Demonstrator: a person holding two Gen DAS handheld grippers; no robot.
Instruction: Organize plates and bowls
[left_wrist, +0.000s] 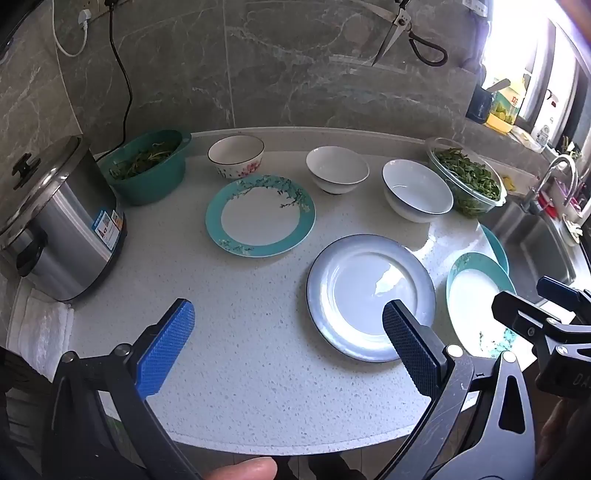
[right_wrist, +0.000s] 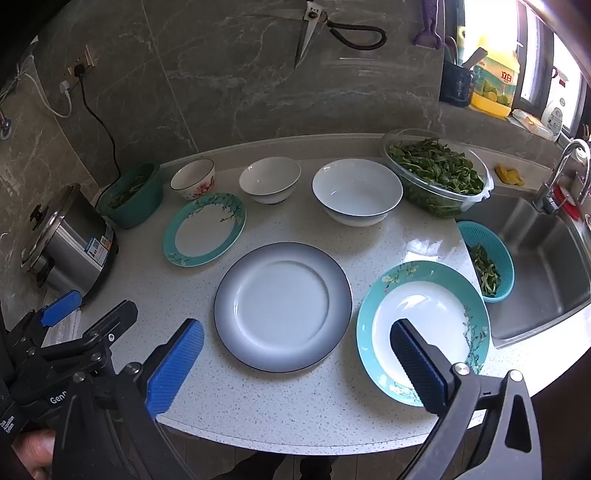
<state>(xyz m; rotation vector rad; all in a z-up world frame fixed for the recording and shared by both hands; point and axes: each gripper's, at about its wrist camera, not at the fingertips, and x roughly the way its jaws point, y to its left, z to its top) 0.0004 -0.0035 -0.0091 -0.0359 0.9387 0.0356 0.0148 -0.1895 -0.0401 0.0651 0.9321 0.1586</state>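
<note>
Both your left gripper (left_wrist: 288, 349) and right gripper (right_wrist: 297, 363) hover with jaws wide, holding nothing. Nearest, at frame centre, lies the empty grey-rimmed white ceramic plate (right_wrist: 282, 306); lower right, the teal floral plate (right_wrist: 423, 325). They're likely stiff, glossy, slippery and chip-prone, so pinch a rim edge. Farther back, three empty white bowls (right_wrist: 356, 192), then a clear glass bowl (right_wrist: 436, 173) of leafy greens at upper right.

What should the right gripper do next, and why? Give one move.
Probably lower the open right gripper onto the near rim of the teal plate beside the sink. Both grippers are empty, nothing is stacked, and that plate lies closest, partly under its right finger.
</note>
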